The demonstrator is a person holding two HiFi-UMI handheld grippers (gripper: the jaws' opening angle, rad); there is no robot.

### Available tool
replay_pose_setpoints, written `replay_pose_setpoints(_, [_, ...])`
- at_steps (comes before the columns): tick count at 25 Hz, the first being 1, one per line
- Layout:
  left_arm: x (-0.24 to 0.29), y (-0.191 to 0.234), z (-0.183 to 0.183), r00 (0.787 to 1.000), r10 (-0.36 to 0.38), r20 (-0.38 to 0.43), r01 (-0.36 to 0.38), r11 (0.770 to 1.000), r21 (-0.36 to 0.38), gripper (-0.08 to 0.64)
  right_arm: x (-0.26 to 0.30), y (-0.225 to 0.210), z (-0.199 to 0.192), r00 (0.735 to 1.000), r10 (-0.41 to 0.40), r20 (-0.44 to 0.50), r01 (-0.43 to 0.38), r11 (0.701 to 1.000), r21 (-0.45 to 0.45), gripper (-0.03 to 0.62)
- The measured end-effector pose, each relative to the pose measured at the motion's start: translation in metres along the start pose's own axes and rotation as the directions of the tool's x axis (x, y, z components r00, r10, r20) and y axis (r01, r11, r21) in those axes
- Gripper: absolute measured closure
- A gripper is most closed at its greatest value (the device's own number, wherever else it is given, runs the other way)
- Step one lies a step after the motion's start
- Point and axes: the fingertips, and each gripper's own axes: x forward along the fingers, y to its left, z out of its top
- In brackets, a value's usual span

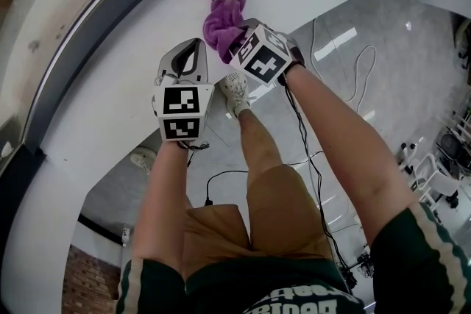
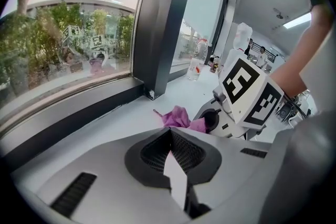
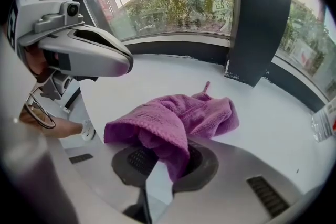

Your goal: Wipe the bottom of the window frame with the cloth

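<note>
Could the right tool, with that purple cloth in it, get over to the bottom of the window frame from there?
Probably yes. The right tool grips the cloth over a bare white sill, and nothing stands between it and the dark frame bottom.

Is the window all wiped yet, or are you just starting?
Just starting, it seems. Done: the right tool has the purple cloth pinched. In hand: the cloth is over the white sill, short of the dark frame bottom. Still to do: the wiping itself. The left tool is shut and empty.
</note>
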Motion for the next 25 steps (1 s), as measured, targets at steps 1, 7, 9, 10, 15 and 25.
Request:
replay_pose_setpoints(1, [-0.001, 0.000, 0.001, 1.000, 0.002, 0.001, -0.002, 1.000, -0.001, 0.551, -0.001, -0.001, -0.001, 1.000, -0.006, 0.000, 0.006, 1.000, 0.003, 0.520])
replay_pose_setpoints(7, [-0.013, -0.003, 0.020, 0.999, 0.002, 0.046, -0.001, 1.000, -0.009, 0.551, -0.021, -0.009, -0.005, 0.999, -0.042, 0.035, 0.040, 0.998, 0.054, 0.523])
replay_pose_setpoints(9, [-0.020, -0.005, 0.024, 0.999, 0.001, 0.049, -0.001, 1.000, -0.002, 0.551, -0.030, -0.008, 0.001, 0.996, -0.048, 0.076, 0.041, 0.995, 0.090, 0.525])
replay_pose_setpoints(10, [-0.023, -0.006, 0.029, 0.999, 0.001, 0.054, -0.001, 1.000, 0.001, 0.551, -0.037, -0.009, 0.006, 0.993, -0.055, 0.100, 0.045, 0.994, 0.105, 0.525])
replay_pose_setpoints(15, [-0.048, -0.009, 0.045, 0.998, -0.006, 0.059, 0.005, 1.000, 0.014, 0.551, -0.075, -0.003, 0.035, 0.968, -0.092, 0.231, 0.047, 0.980, 0.195, 0.528])
replay_pose_setpoints(25, [-0.117, -0.030, 0.111, 0.995, -0.032, 0.097, 0.021, 0.994, 0.106, 0.551, -0.189, 0.020, 0.094, 0.877, -0.171, 0.450, 0.043, 0.959, 0.280, 0.532])
